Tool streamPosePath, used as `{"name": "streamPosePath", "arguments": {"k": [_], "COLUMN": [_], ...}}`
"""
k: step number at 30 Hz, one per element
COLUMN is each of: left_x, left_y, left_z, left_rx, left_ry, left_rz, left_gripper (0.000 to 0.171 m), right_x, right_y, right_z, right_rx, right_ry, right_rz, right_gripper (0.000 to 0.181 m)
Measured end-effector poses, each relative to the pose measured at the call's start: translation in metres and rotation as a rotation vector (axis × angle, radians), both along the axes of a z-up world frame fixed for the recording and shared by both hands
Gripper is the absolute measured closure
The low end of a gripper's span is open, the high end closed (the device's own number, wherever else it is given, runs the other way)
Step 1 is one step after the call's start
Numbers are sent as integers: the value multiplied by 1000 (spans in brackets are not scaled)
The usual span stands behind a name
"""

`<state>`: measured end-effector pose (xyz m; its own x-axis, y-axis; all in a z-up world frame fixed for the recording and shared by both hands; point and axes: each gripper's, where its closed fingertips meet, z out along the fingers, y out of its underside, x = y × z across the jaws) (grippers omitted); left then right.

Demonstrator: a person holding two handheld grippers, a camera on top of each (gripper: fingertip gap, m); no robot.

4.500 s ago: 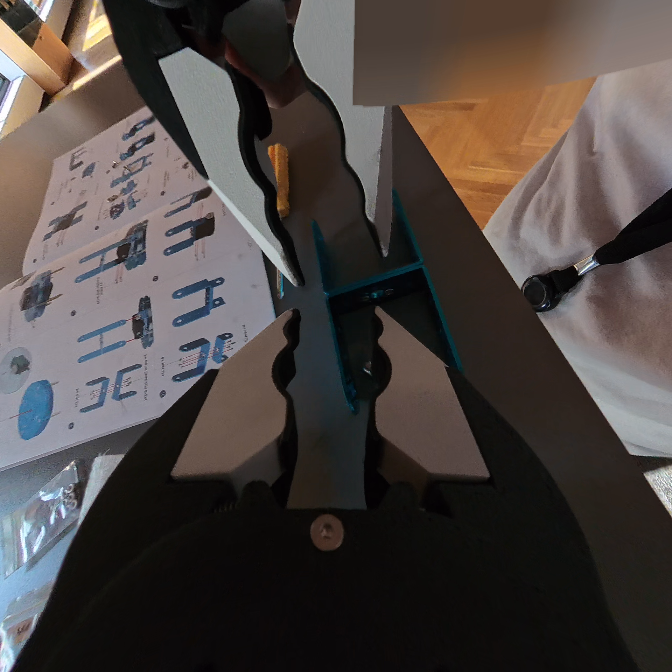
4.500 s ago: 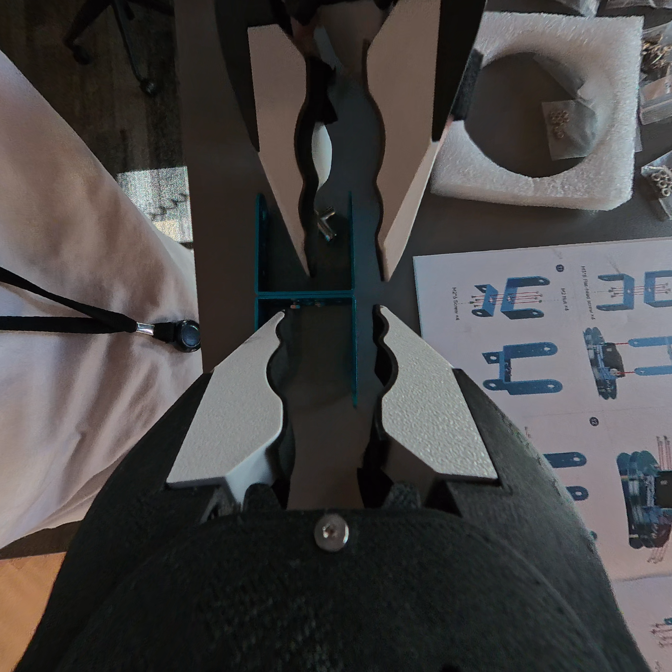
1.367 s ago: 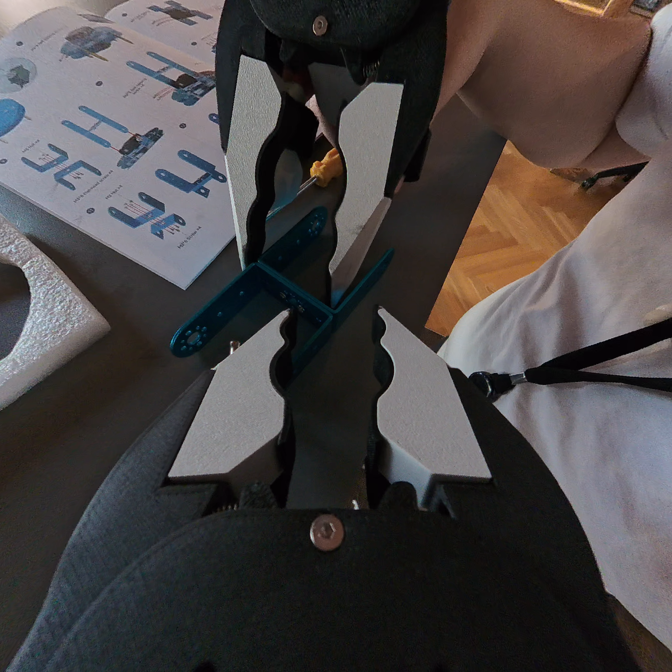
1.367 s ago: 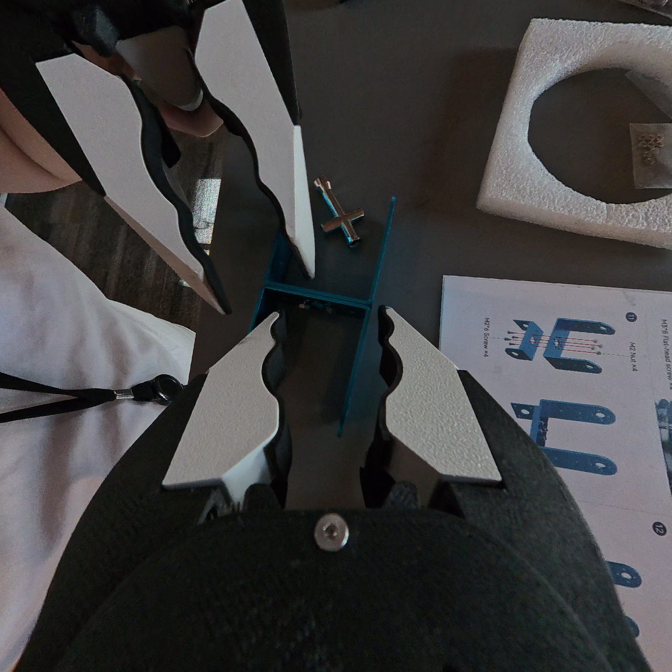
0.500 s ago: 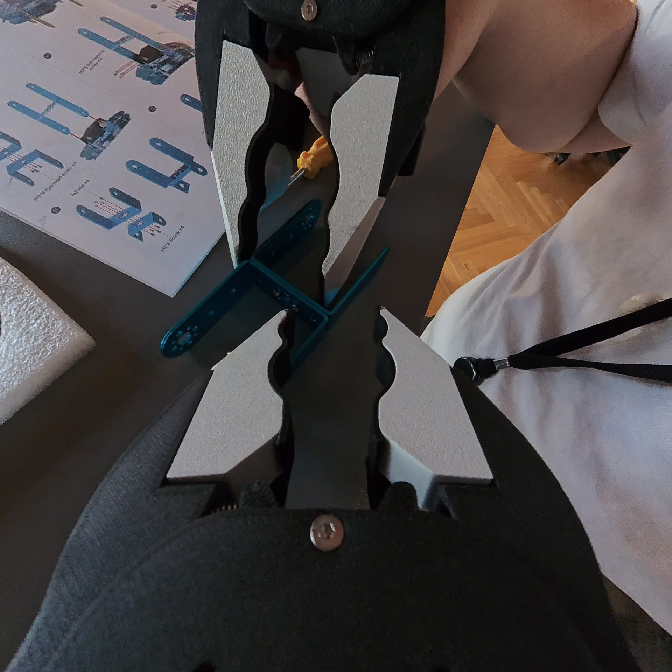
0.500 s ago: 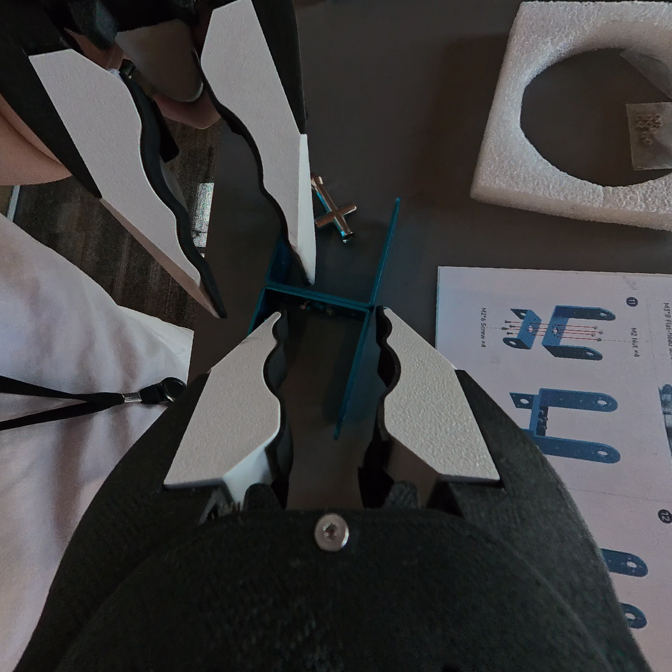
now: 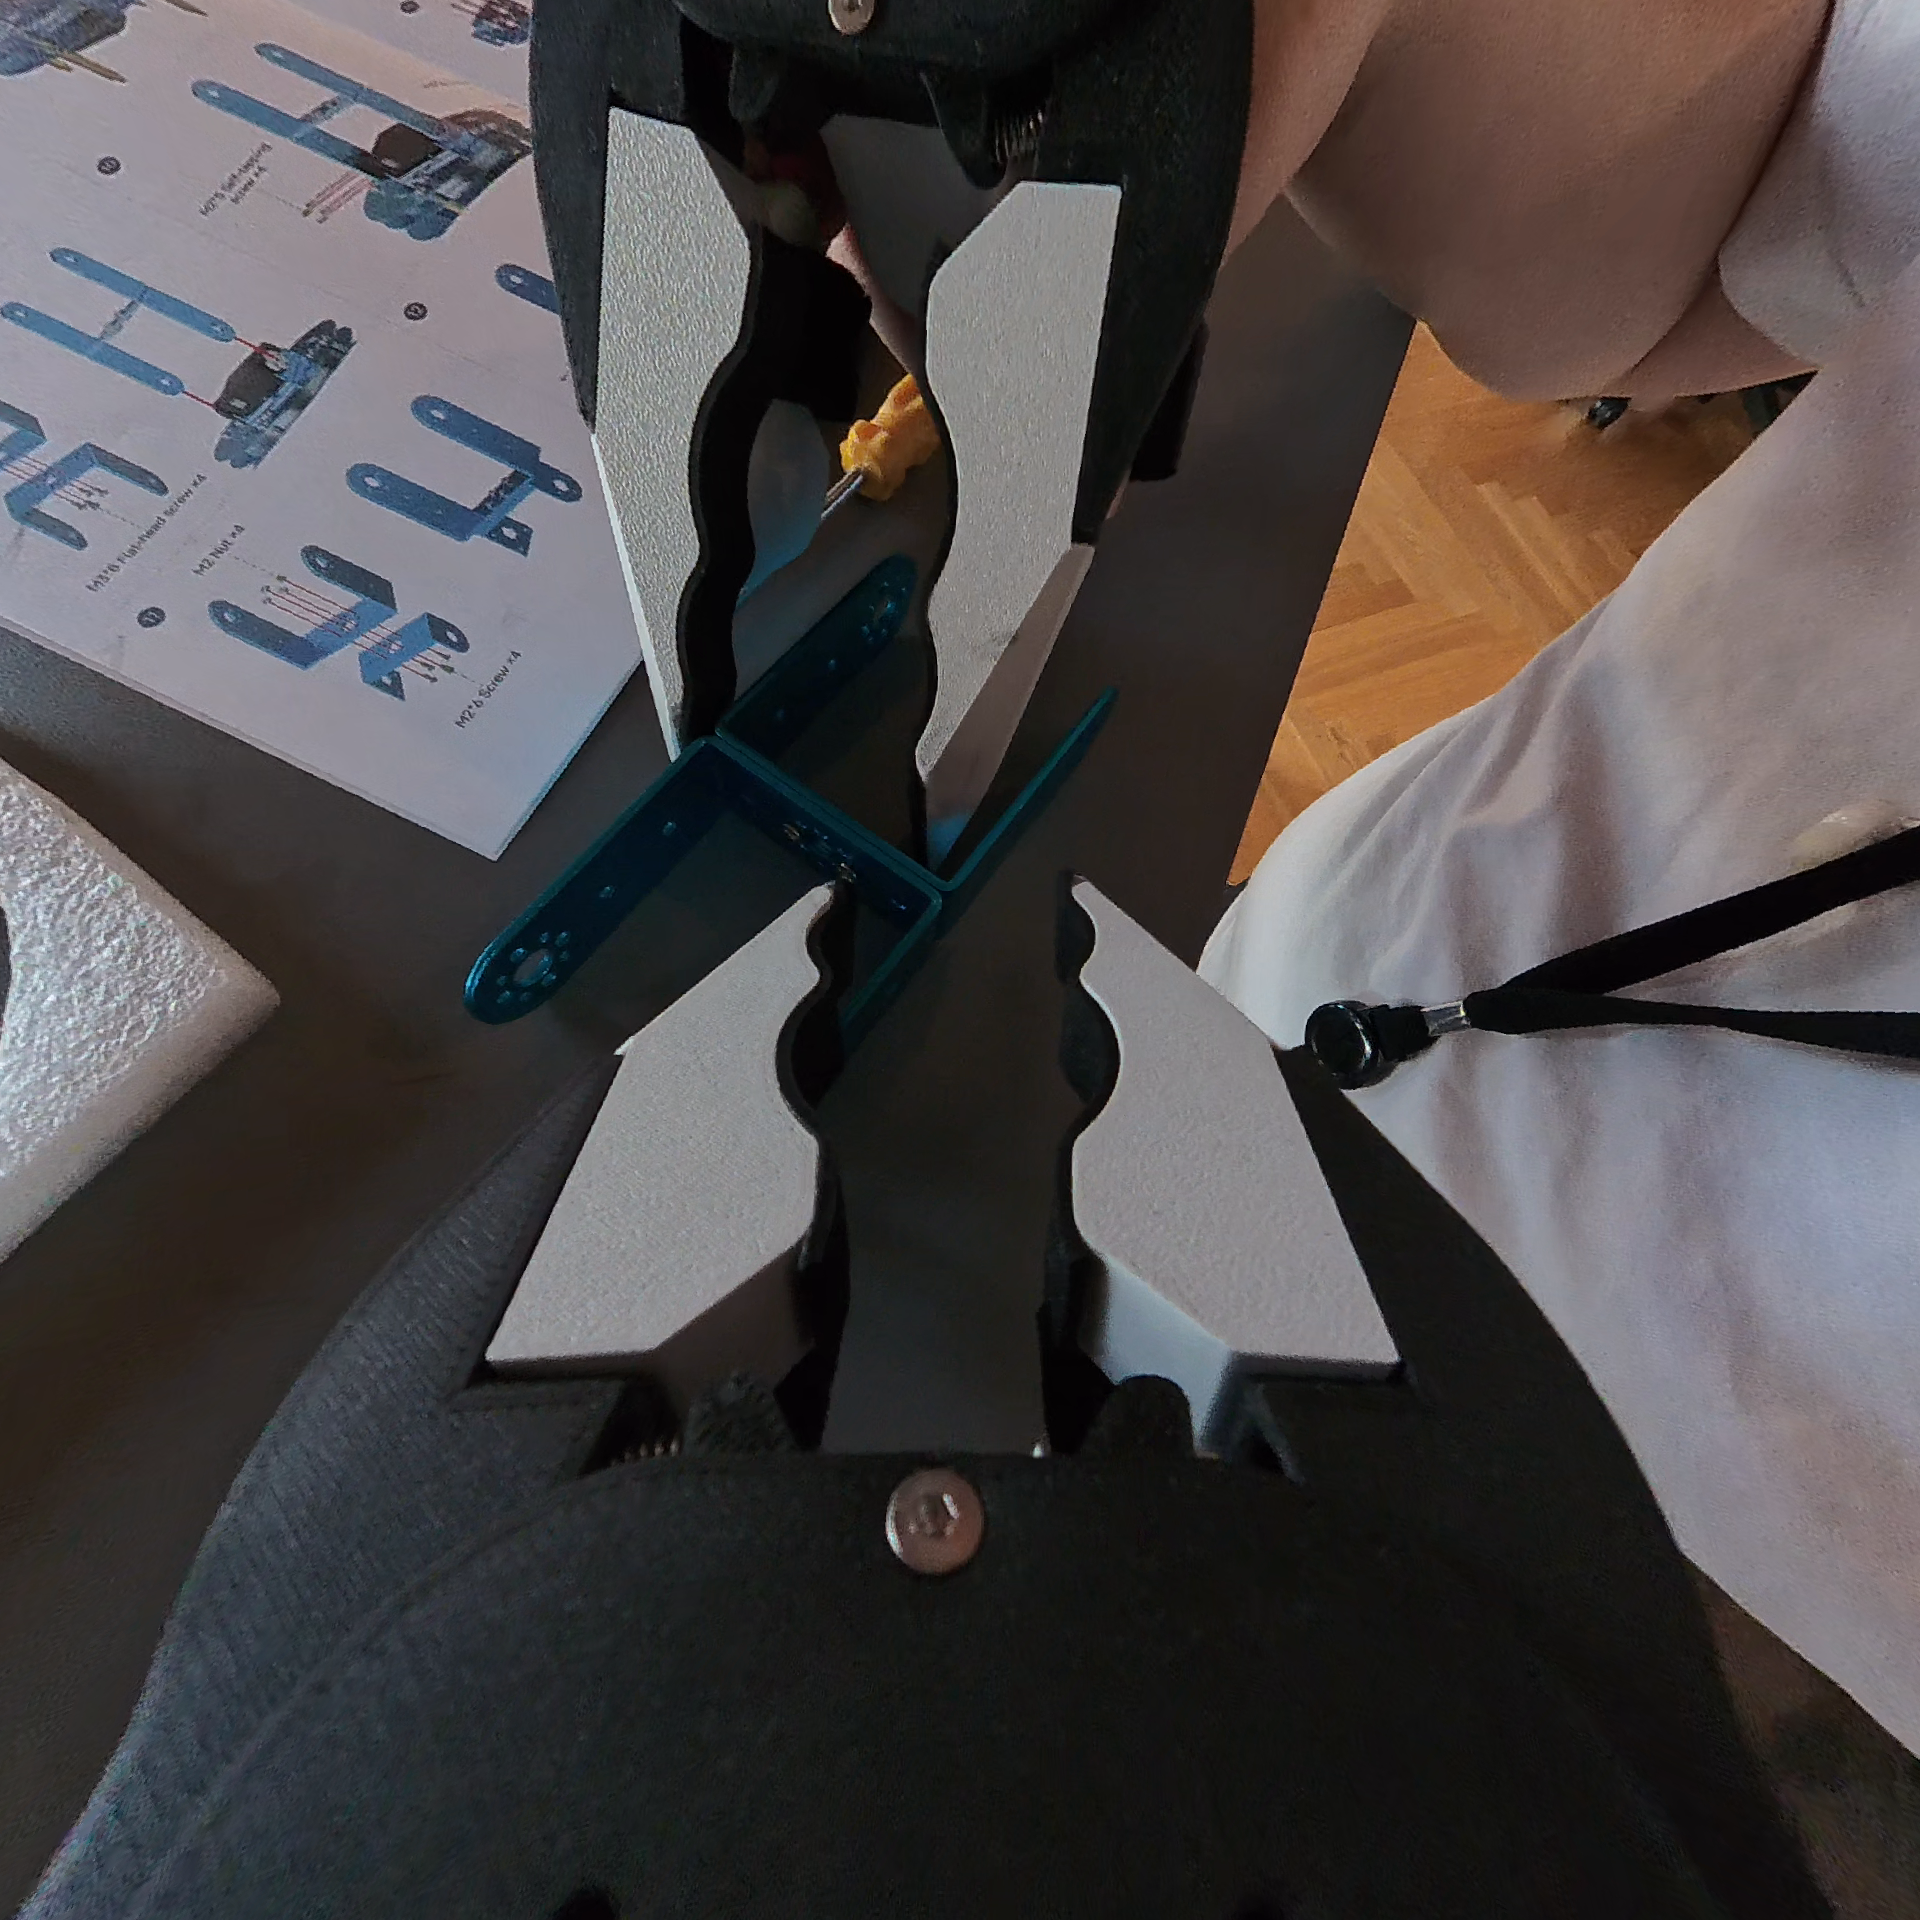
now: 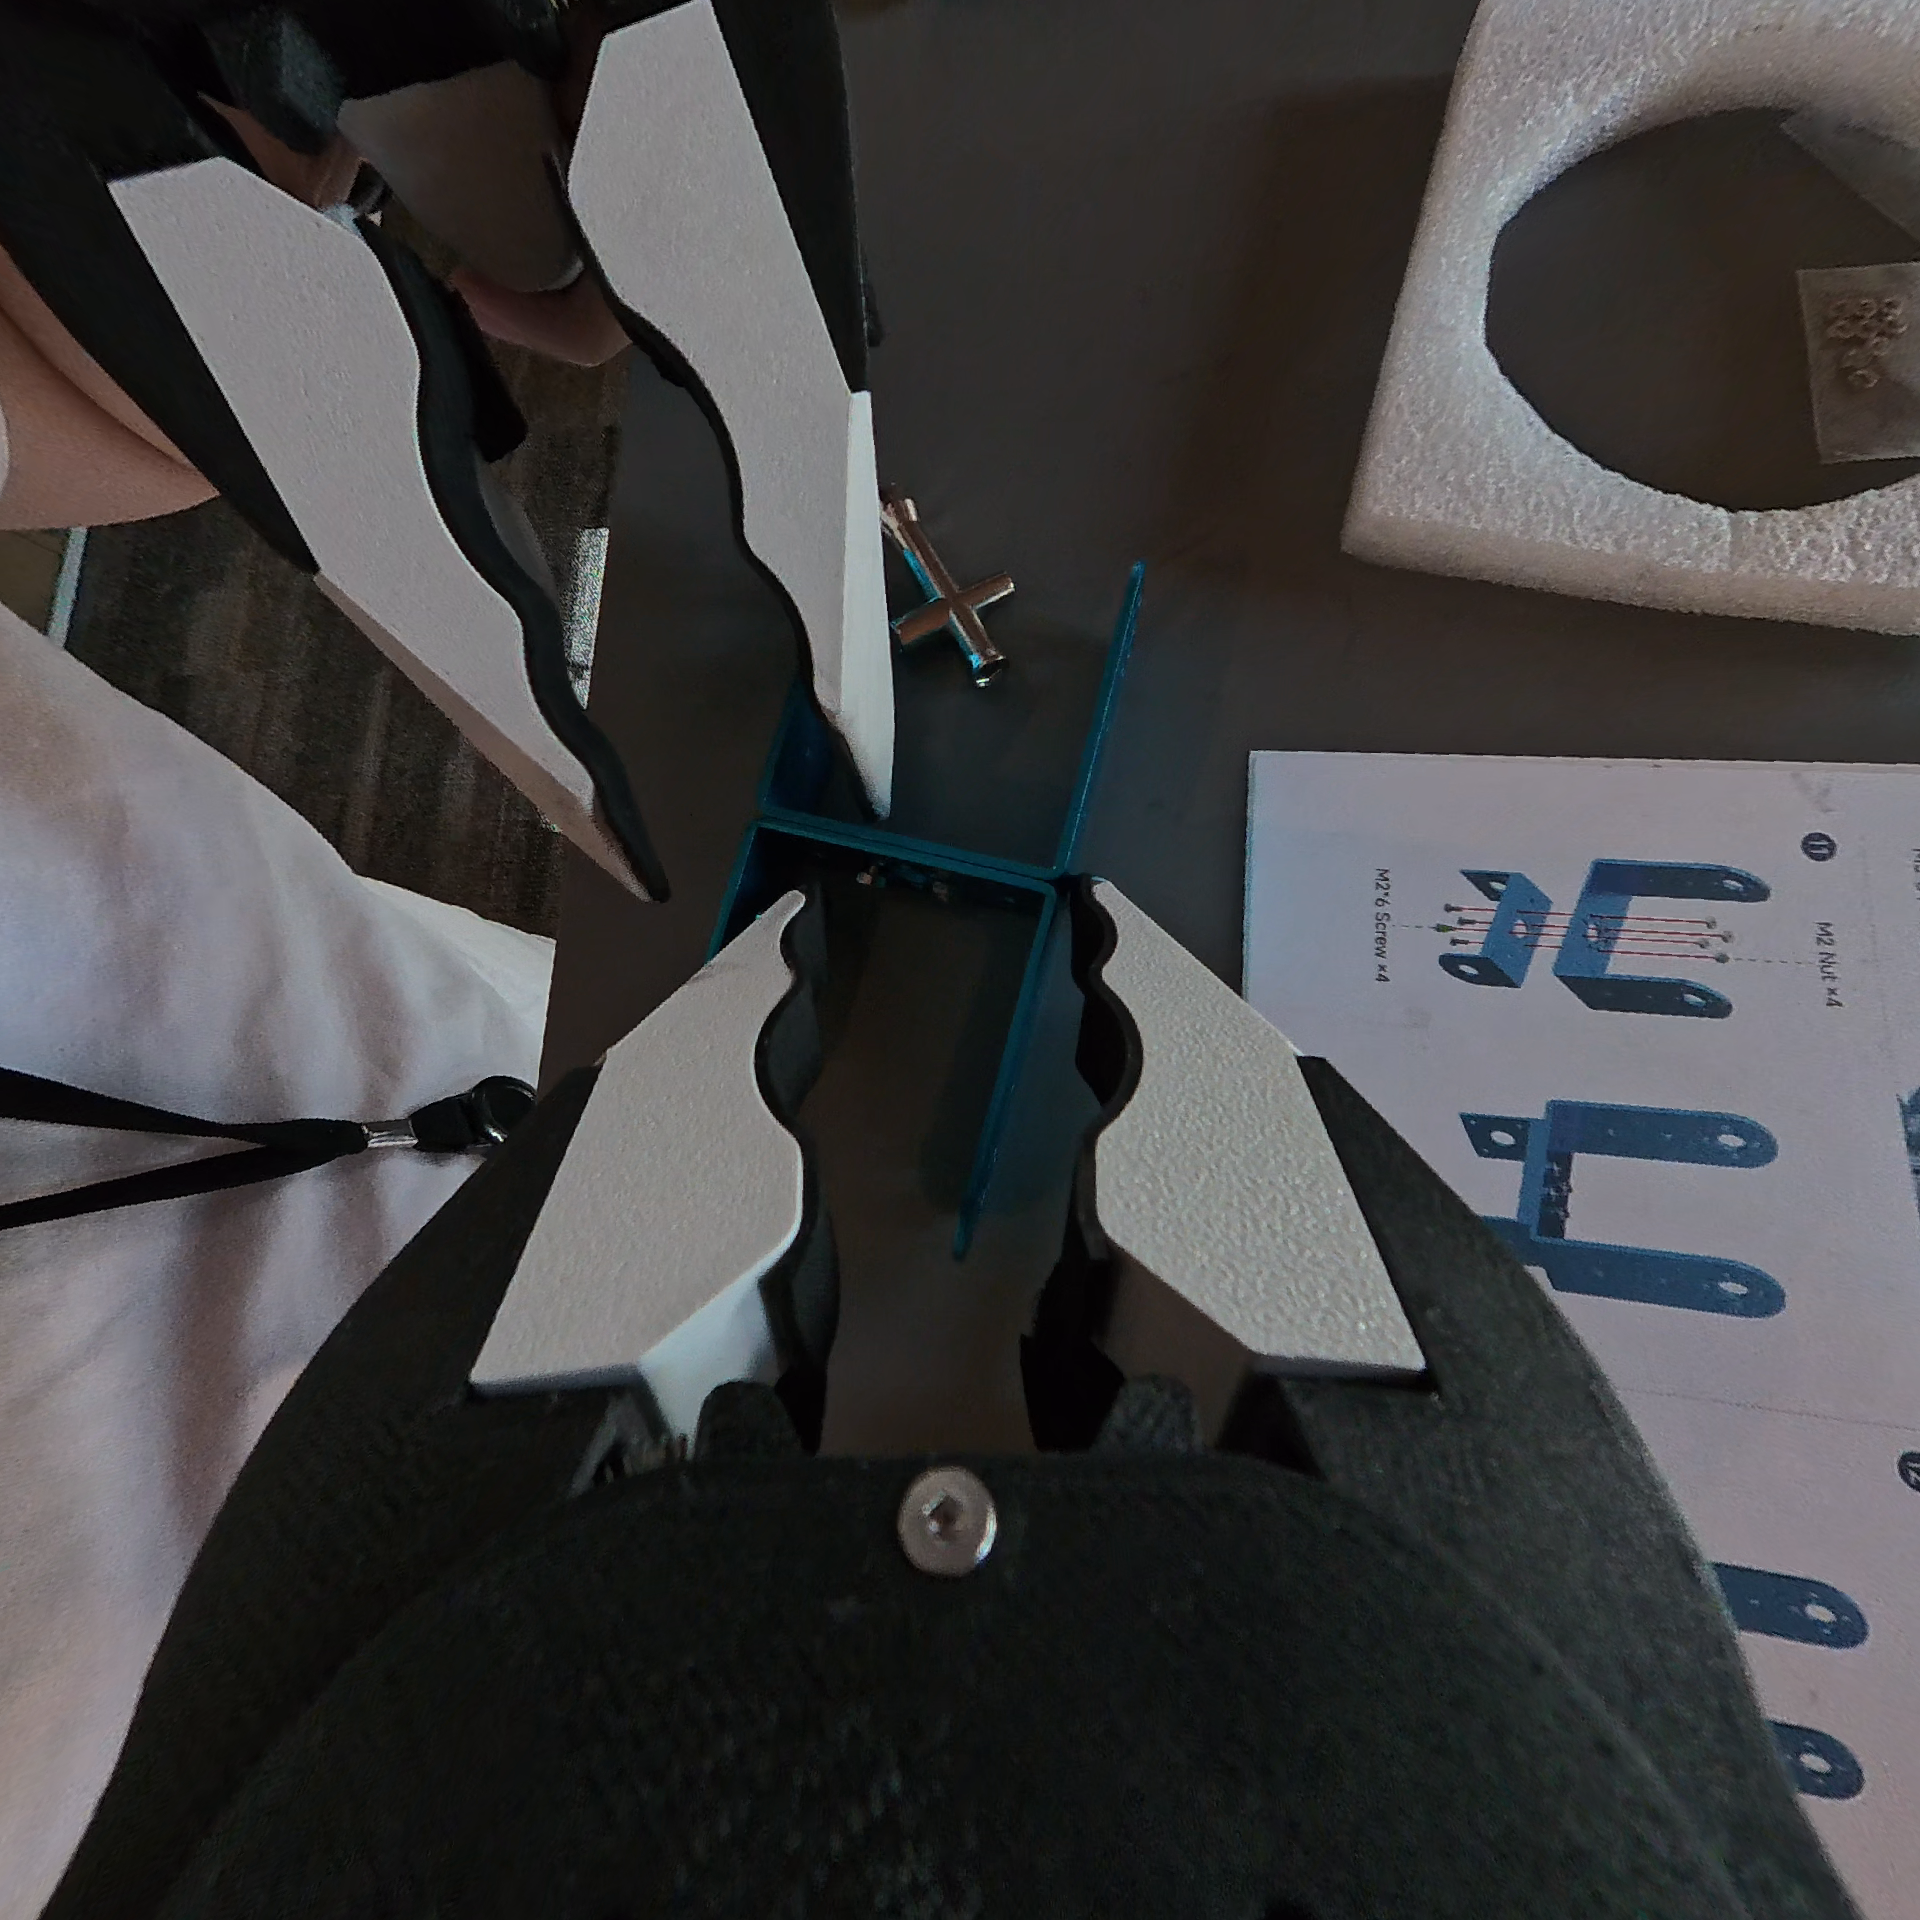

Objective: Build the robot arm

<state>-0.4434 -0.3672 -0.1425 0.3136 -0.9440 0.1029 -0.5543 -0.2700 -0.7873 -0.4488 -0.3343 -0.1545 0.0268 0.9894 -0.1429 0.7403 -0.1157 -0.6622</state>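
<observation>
Teal metal bracket [image 7: 727,831] stands at the worktop [image 7: 312,1091] edge; both left tongs [image 7: 951,894] and right tongs [image 8: 940,899] are spread, tips beside it.

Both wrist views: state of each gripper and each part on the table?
Left gripper: jaws open.
Right gripper: jaws open, straddling one blue plate.
Blue bracket assembly: joined H-shape, on edge.
Cross wrench: lying flat.
Instruction booklet: open, flat.

- Dark tabletop [image 8: 1195,312] carries everything.
- Teal metal bracket [image 8: 1023,1060] near its edge.
- Silver cross wrench [image 8: 951,603] beside it.
- White foam block [image 8: 1455,436].
- Instruction sheet [image 8: 1558,1039].
- Yellow-handled screwdriver [image 7: 883,442].
</observation>
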Motion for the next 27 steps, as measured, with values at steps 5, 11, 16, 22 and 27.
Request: {"name": "streamPosePath", "arguments": {"k": [5,11,16,22,27], "left_x": [2,2,3,4,4], "left_y": [-3,0,0,1,0], "left_z": [6,19,6,6,6], "left_rx": [-38,-147,-124,-143,-135], "left_ry": [-36,-99,-7,-11,10], "left_rz": [-6,23,15,10,-8], "left_gripper": [125,118,118,122,125], "right_x": [1,1,2,2,2], "right_y": [0,1,3,2,2], "right_z": [0,3,3,1,0], "right_rx": [1,7,19,14,5], "right_ry": [0,11,16,7,4], "right_rz": [0,-3,-7,-4,-8], "right_gripper": [134,133,134,134,134]}}
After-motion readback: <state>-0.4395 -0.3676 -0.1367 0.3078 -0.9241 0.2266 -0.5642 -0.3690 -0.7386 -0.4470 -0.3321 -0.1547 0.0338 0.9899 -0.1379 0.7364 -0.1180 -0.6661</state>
